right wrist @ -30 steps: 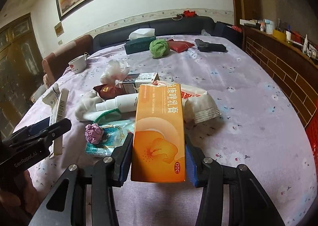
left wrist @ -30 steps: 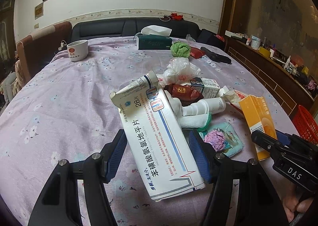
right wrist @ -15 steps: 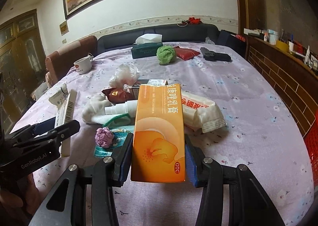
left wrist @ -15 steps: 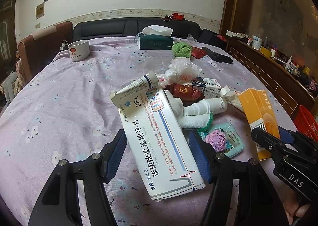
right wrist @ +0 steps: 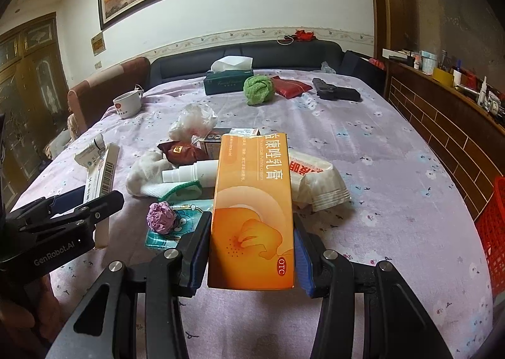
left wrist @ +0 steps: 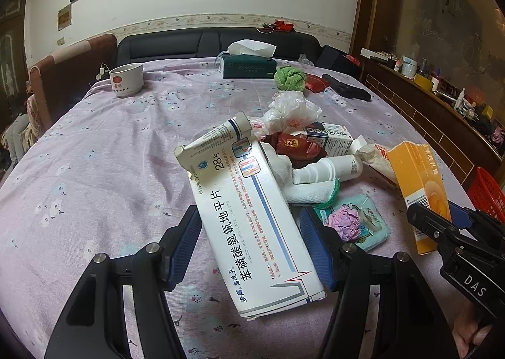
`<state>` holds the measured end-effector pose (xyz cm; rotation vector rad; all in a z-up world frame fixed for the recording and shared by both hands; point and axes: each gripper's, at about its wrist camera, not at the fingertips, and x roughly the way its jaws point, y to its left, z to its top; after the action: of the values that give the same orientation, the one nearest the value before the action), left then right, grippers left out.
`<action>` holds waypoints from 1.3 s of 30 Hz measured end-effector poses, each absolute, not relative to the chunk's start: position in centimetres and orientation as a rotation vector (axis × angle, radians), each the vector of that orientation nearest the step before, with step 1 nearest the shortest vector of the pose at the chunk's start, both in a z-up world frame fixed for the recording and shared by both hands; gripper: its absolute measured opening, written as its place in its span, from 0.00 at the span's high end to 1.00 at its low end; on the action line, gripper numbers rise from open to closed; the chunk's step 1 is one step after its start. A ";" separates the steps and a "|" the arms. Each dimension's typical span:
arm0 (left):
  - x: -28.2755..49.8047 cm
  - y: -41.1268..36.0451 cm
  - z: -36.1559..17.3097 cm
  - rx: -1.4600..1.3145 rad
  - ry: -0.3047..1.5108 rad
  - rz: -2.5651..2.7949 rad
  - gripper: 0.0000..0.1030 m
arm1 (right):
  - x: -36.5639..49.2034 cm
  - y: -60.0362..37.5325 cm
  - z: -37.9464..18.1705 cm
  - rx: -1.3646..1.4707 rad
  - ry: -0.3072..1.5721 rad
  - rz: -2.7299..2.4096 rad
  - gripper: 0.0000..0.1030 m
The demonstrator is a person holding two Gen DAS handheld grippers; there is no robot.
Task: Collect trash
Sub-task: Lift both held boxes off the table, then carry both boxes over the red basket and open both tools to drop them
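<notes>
Trash: white tablet box [left wrist: 252, 217] clamped in left tool [left wrist: 251, 245], orange cream box [right wrist: 252, 213] in right tool [right wrist: 251, 251]; pile beside tablet box left; red basket [right wrist: 494, 232] unfilled.

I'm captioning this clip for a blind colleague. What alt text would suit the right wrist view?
The right gripper clamps an orange medicine box above a table with a lilac floral cloth. Behind it lie a white spray bottle, a crumpled plastic bag and a green cloth ball; the left gripper holds a white box at left.
</notes>
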<state>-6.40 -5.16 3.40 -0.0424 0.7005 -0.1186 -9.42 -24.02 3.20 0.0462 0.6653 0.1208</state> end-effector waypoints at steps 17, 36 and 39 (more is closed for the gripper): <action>-6.5 -5.0 3.4 -0.045 0.699 -0.122 0.39 | -10.0 -24.1 3.4 0.052 0.683 0.126 0.51; -8.0 -7.8 5.4 -0.069 0.706 -0.301 0.39 | -11.2 -28.4 4.9 0.171 0.672 0.099 0.51; -8.1 -9.8 6.3 -0.043 0.711 -0.347 0.39 | -11.6 -29.8 5.2 0.202 0.665 0.088 0.51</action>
<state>-8.12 -9.85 6.26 -0.0433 0.7107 -0.3467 -11.58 -29.80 5.17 0.2016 0.6652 0.0884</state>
